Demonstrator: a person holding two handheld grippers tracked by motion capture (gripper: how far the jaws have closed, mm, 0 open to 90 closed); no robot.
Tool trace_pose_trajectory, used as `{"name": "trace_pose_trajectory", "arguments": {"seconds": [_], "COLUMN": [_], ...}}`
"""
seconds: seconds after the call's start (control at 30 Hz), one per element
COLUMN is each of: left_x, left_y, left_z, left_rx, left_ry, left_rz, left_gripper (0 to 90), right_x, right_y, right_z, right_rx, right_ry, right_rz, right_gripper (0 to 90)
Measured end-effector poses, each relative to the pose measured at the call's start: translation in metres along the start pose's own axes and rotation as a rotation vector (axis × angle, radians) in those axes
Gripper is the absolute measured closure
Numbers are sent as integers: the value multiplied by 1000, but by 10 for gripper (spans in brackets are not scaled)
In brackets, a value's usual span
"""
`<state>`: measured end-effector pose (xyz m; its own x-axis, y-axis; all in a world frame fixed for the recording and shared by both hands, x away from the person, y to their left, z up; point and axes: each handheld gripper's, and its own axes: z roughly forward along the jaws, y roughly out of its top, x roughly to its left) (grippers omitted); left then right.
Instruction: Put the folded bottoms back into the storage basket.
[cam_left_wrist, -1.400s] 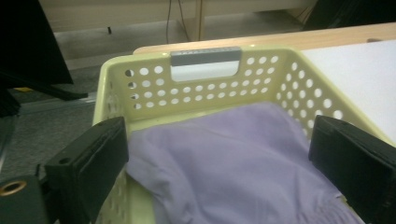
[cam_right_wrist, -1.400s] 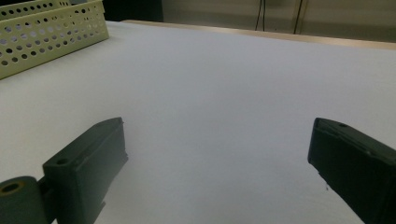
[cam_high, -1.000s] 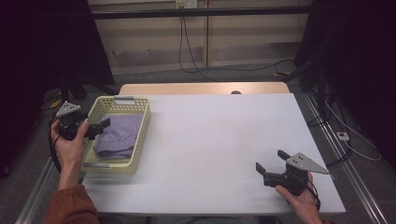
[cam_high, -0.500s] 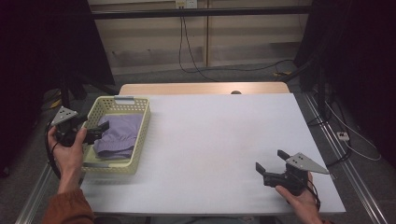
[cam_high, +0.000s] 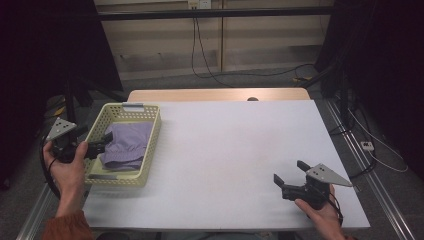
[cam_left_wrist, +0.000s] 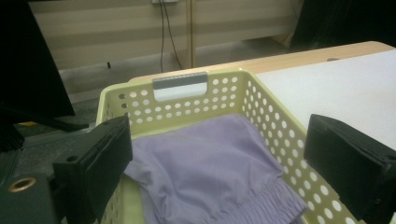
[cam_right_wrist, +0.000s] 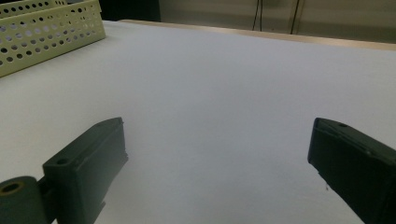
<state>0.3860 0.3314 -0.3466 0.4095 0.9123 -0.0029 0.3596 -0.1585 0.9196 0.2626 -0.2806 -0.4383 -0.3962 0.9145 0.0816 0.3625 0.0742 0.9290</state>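
One purple cloth (cam_high: 126, 146) lies folded in the yellow basket (cam_high: 149, 142) at the left of the high view, on the white table (cam_high: 235, 145). Your left gripper (cam_high: 100, 146) waits at the basket rim, fingers open and empty. Your right gripper (cam_high: 288, 178), at lower right, is open too. I judge the cloth soft, light and limp, so pinch the thick elastic edge (cam_left_wrist: 261, 203).

White counter (cam_high: 225, 150) with a bare wooden strip (cam_high: 215, 95) along its far edge. Beyond it, a pale panelled wall (cam_high: 165, 30) with black cables (cam_high: 200, 50) hanging to the floor. A white power adapter (cam_high: 367, 145) lies on the floor at right.
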Motion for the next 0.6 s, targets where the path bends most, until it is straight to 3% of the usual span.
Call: {"name": "trace_pose_trajectory", "arguments": {"seconds": [0.13,0.23,0.4,0.47,0.6], "left_x": [-9,-15,-20,-20,-22], "left_y": [-1,-1,-2,-4,-8], "left_z": [-6,-9,-13,-15,-18], "left_rx": [9,7,14,0,-1], "left_ry": [-13,-22,-37,-23,-29], "left_rz": [50,65,77,85,71], "left_gripper": [78,78,78,79,79], "right_x": [0,0,1,1,1], "right_y": [0,0,0,0,0], "right_z": [0,0,0,1,1], "right_rx": [0,0,0,0,0], "right_ry": [1,2,3,5,5], "right_rz": [-2,-3,-4,-4,-4], "right_gripper": [42,43,43,43,43]}}
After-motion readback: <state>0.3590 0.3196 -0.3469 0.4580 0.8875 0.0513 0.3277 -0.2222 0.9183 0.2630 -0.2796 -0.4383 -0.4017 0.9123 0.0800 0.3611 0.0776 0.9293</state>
